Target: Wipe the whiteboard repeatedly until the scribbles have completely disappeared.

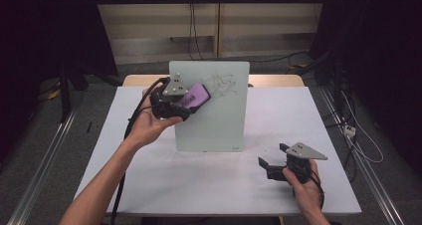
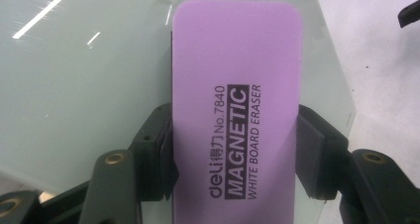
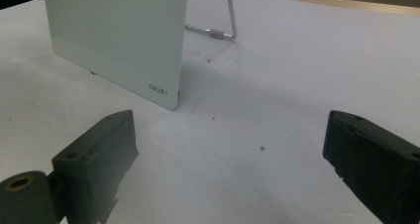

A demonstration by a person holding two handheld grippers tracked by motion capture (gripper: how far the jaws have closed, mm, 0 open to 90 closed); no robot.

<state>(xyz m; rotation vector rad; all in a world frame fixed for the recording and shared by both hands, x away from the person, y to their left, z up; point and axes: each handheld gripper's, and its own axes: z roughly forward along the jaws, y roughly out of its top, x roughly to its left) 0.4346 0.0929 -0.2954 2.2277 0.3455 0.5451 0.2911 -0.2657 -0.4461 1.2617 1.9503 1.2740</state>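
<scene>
White bench carries a glass whiteboard propped upright near its far edge, so its face meets us. We press a purple eraser, clenched in the left tongs, against the board's upper left, beside a scribble. Our right tongs rest released near the bench's front right corner.

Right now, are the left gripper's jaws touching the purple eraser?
Touching. In the left gripper view the left gripper has a black jaw pressed flat against each long side of the purple eraser, with no gap on either side.
</scene>
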